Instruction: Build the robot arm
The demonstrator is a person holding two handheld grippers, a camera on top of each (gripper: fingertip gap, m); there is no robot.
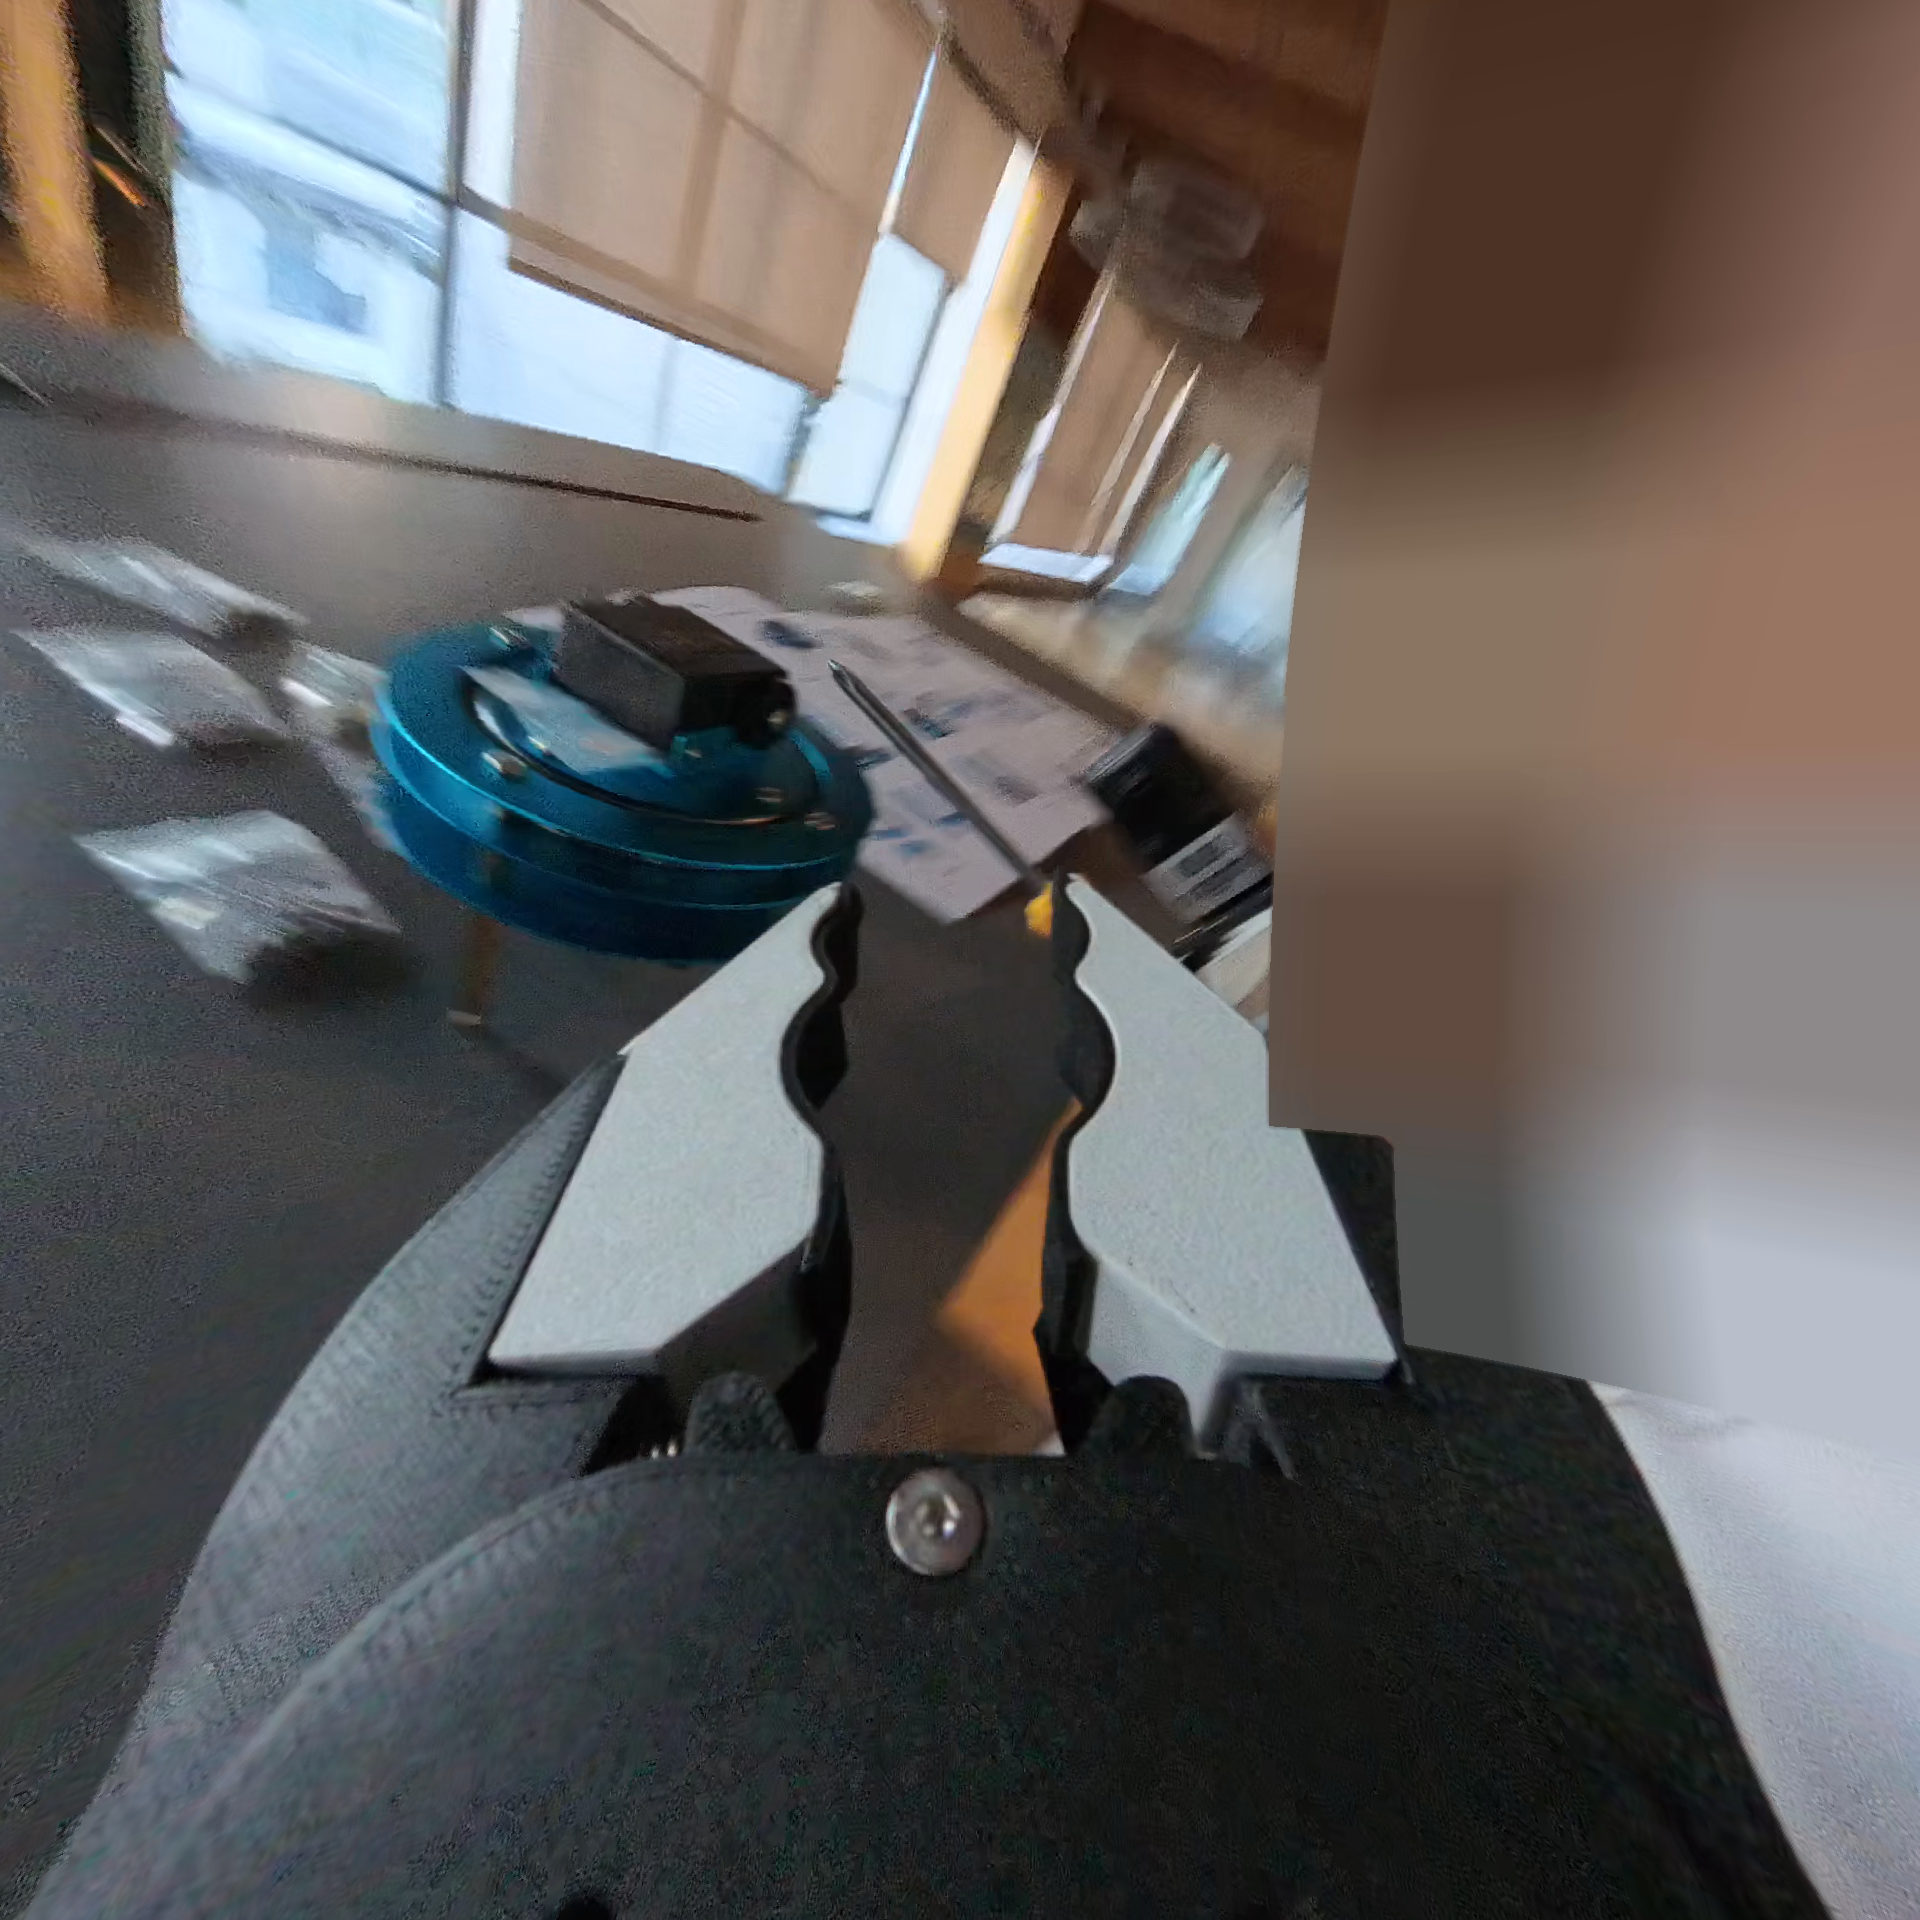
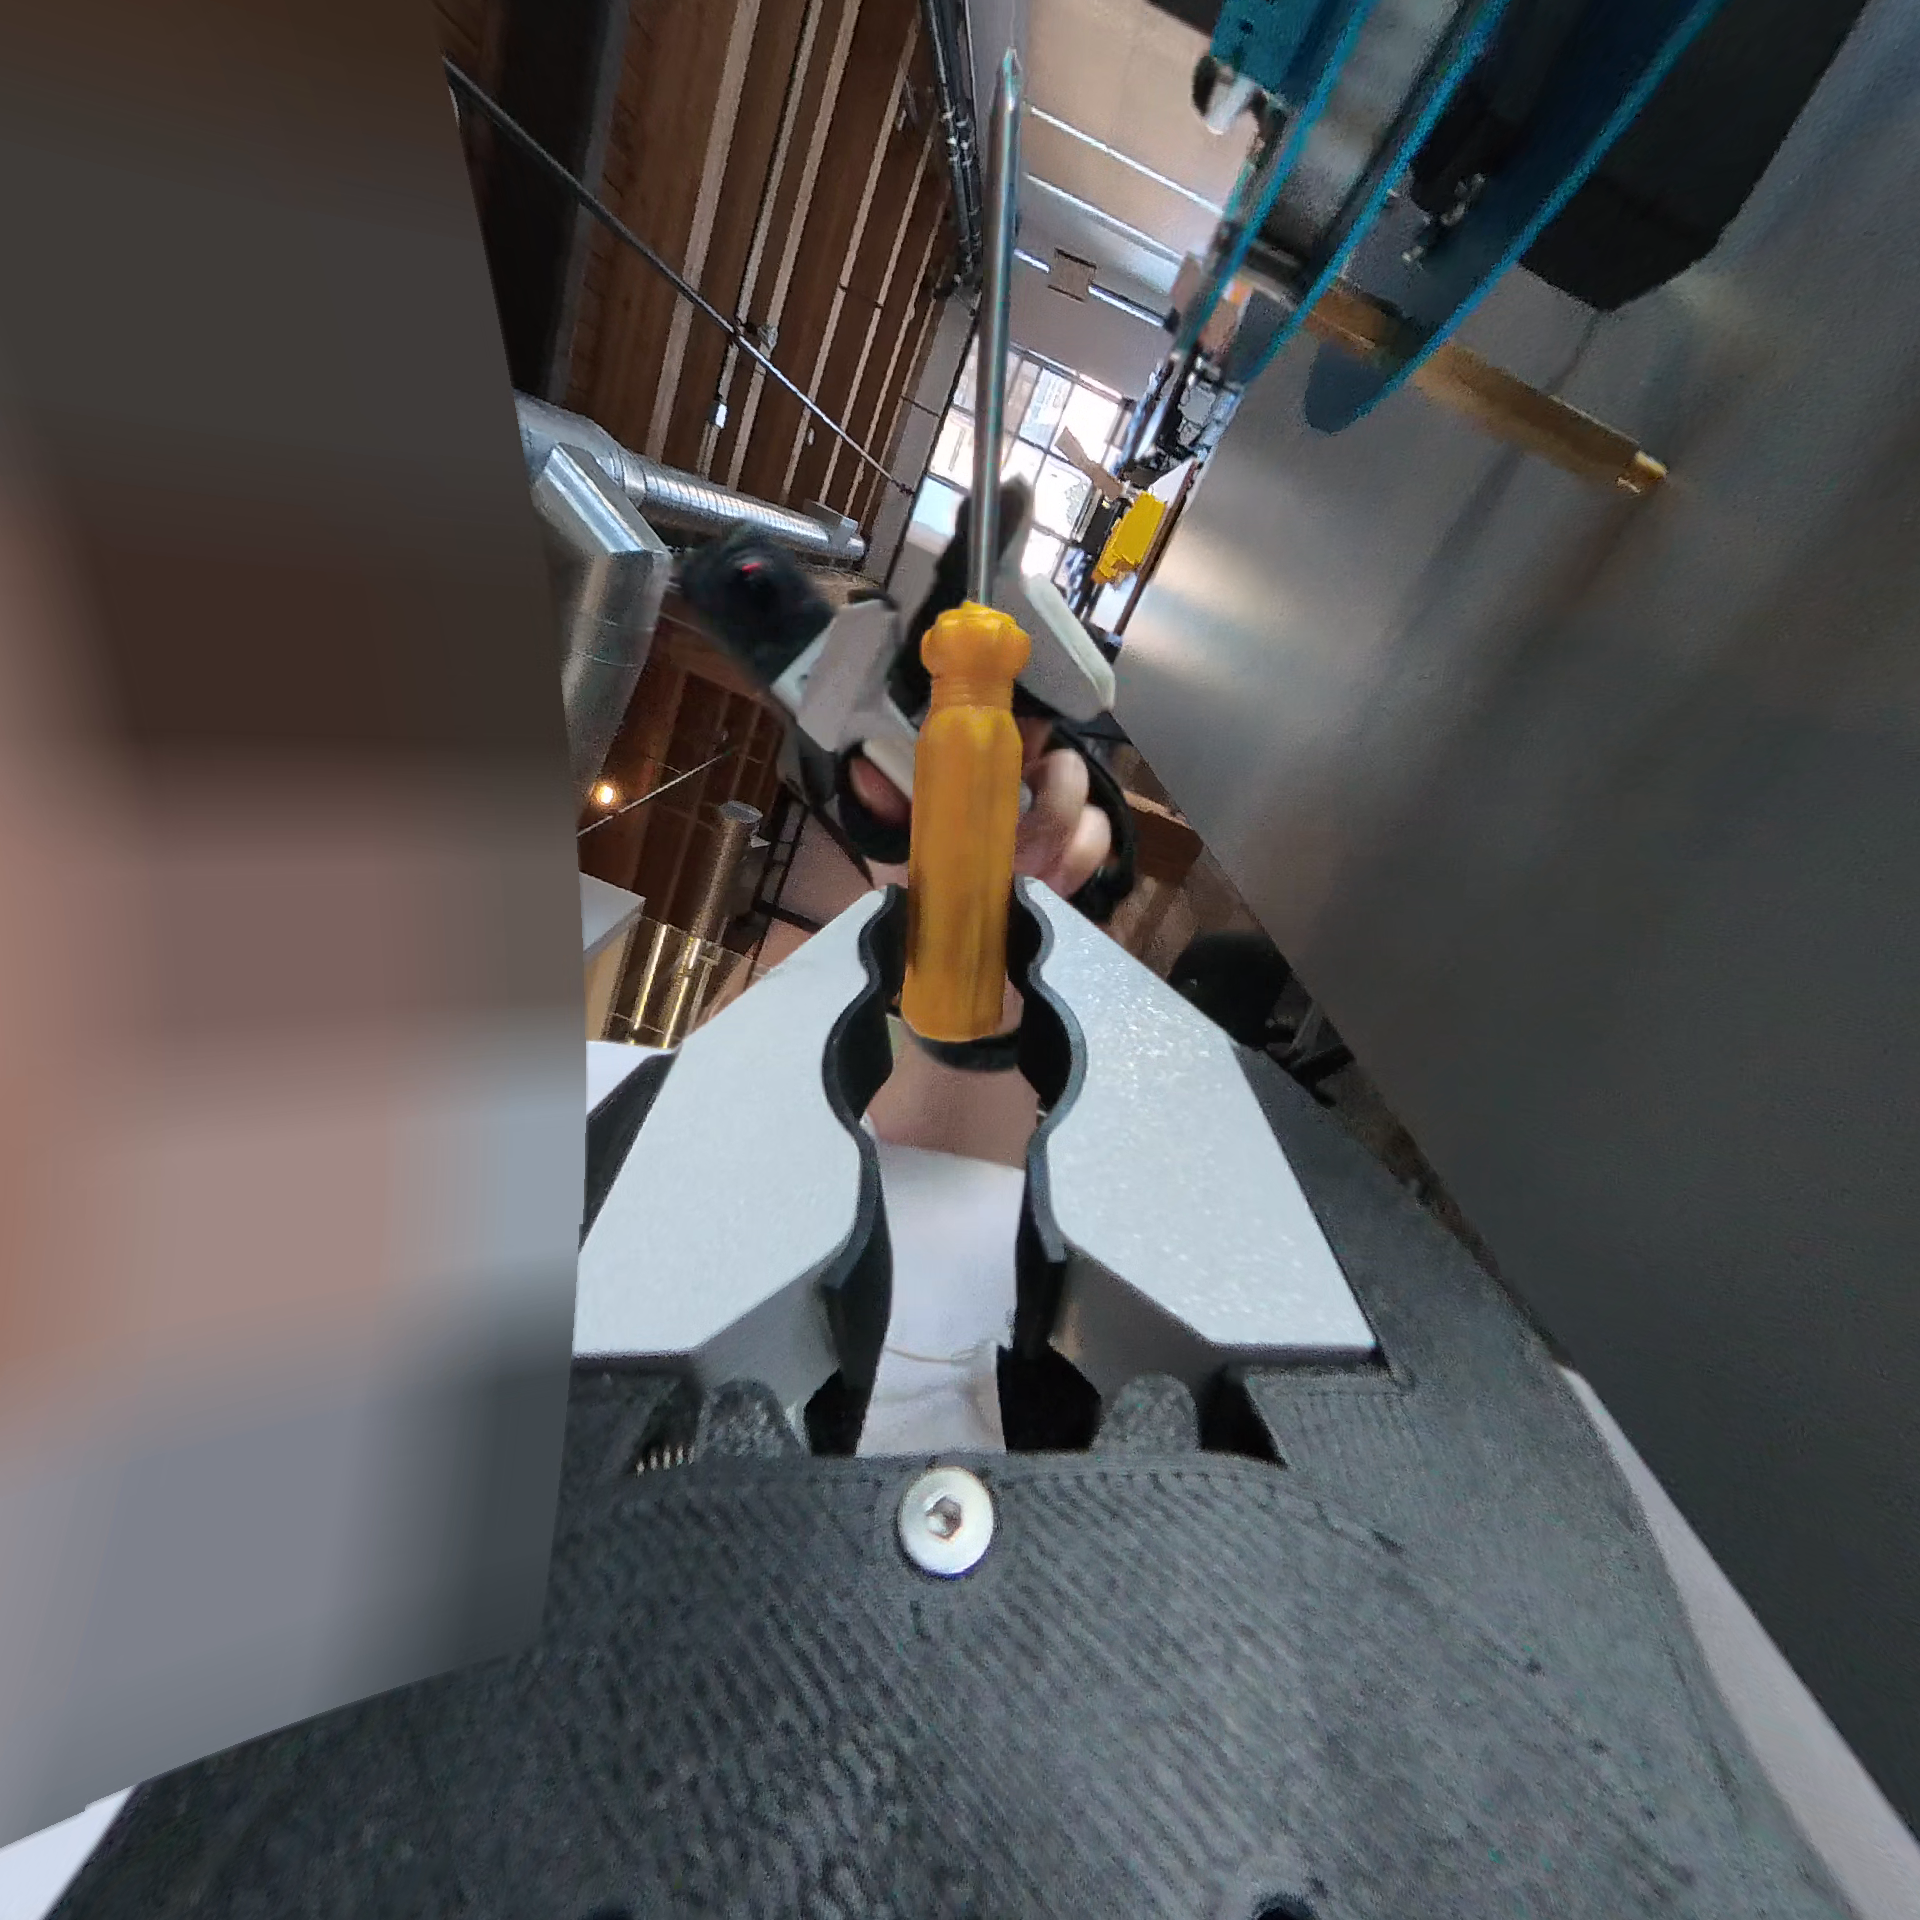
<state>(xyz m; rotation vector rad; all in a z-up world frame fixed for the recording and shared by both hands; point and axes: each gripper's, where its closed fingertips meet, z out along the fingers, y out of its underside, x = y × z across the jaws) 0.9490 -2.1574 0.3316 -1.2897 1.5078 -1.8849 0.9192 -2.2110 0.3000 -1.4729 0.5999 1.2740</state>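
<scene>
In the right wrist view my right gripper (image 2: 956,920) is shut on the yellow handle of a screwdriver (image 2: 966,831). Its thin metal shaft (image 2: 992,312) points away from me. My left gripper (image 1: 956,914) is open and empty above the dark table (image 1: 208,1143). The screwdriver's shaft (image 1: 935,779) shows just past its right fingertip, tip toward a blue round device (image 1: 613,800) with a black box (image 1: 665,675) on top. The left gripper also shows behind the handle in the right wrist view (image 2: 935,665), held by a hand.
A printed paper sheet (image 1: 956,748) lies behind the blue device. Several clear plastic bags (image 1: 239,894) lie at the left. Small dark boxes (image 1: 1184,821) stand at the right. The device stands on brass legs (image 2: 1486,400). A blurred patch covers part of each view.
</scene>
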